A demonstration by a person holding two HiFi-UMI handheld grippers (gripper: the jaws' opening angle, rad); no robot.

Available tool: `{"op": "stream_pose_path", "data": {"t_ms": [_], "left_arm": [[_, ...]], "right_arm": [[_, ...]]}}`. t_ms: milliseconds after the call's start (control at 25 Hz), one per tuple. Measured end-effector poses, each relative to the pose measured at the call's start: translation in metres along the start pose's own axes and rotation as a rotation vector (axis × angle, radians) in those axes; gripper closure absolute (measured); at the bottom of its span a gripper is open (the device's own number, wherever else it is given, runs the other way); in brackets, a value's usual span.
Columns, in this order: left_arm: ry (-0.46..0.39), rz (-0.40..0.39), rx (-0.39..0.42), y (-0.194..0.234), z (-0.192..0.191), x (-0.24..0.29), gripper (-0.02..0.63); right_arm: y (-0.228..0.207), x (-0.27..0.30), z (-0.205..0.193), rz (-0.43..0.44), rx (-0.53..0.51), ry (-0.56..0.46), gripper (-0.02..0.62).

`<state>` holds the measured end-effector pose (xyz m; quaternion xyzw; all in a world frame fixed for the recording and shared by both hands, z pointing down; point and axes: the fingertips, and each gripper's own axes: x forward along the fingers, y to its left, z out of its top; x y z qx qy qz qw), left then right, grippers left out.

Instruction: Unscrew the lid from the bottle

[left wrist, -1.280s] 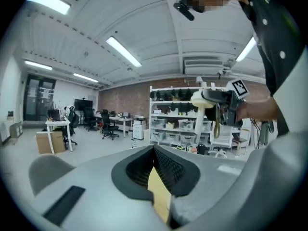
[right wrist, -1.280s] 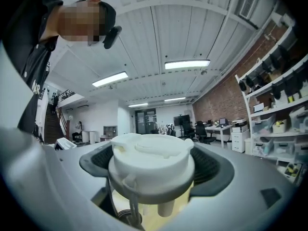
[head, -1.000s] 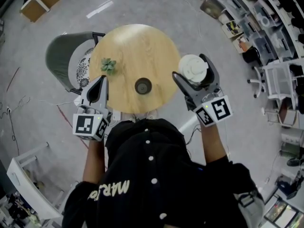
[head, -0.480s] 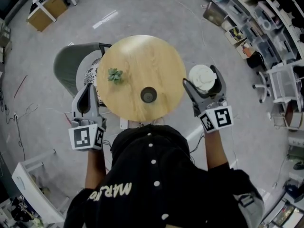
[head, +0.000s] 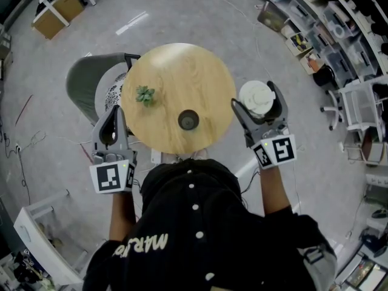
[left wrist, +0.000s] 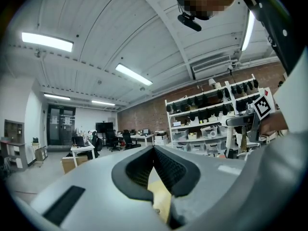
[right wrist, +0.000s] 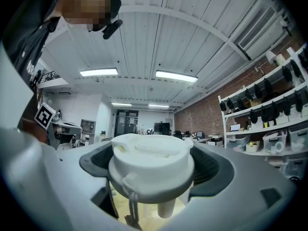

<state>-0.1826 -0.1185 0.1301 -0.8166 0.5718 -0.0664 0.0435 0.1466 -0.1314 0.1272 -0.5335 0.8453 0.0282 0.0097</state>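
A round wooden table carries the bottle. Right of the table, our right gripper clamps the white lid; left of it, our left gripper is closed and empty.

one round wooden table. one dark bottle. one small green plant. one white lid. one grey chair. two grippers: the left gripper and the right gripper. one person.

Round table, bottle, plant, white lid in right hand-held gripper
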Motion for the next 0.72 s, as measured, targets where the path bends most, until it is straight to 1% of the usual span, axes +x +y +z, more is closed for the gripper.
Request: {"op": "stream_pose_path", "data": {"t_ms": [160, 720], "left_arm": [[-0.015, -0.002, 0.008, -0.001, 0.001, -0.001, 0.603], [-0.007, -0.012, 0.025, -0.011, -0.002, -0.008, 0.603]], "right_arm": [[0.001, 0.001, 0.002, 0.006, 0.006, -0.005, 0.115], [0.008, -0.004, 0.005, 0.023, -0.001, -0.019, 0.115]]}}
